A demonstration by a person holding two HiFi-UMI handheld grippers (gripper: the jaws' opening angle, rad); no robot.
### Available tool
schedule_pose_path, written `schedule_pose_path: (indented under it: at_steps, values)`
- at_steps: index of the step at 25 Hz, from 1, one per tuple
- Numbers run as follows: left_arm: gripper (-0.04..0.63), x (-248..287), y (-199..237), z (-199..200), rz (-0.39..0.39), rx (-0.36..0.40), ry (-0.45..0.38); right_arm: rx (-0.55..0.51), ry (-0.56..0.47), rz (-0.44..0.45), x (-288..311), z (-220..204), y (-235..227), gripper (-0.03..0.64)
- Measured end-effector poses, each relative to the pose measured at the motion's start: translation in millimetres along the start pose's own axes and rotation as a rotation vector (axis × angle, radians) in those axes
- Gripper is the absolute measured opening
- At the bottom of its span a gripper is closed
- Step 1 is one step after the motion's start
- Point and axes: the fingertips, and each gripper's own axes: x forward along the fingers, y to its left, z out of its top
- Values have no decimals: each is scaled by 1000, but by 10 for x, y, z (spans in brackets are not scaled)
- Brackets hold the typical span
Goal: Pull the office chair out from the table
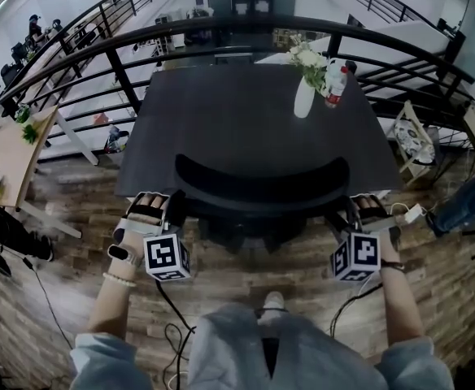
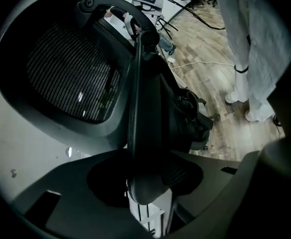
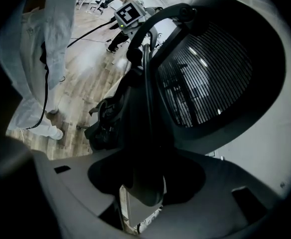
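office chair (image 1: 262,187) tucked under the dark surface (image 1: 246,112); left gripper (image 1: 172,210) closing round its left armrest (image 2: 144,133); right gripper (image 1: 354,216) closing round the right armrest (image 3: 146,133), neither quite pinching yet

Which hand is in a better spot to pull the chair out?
Neither wins: left gripper and right gripper each straddle a side edge of the office chair, jaws closing, so pulling with both looks best.
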Motion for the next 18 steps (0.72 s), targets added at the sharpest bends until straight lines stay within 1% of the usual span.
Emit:
schedule_pose_path:
  at_steps: [4, 7, 11, 15, 18]
  values:
    - [187, -6, -37, 38, -25, -10, -13, -27, -15, -13, -19, -16, -1, 183]
    - [187, -10, -8, 50, -19, -4, -25, -29, -23, -23, -19, -26, -4, 183]
    - [186, 1, -28, 59, -38, 5, -50, -9, 10, -32, 2, -51, 15, 183]
    - [185, -3, -16, 74, -35, 6, -71, 14, 38, -46, -3, -89, 7, 186]
    - [184, -17, -31, 103, -48, -2, -106, 17, 54, -58, -11, -98, -4, 187]
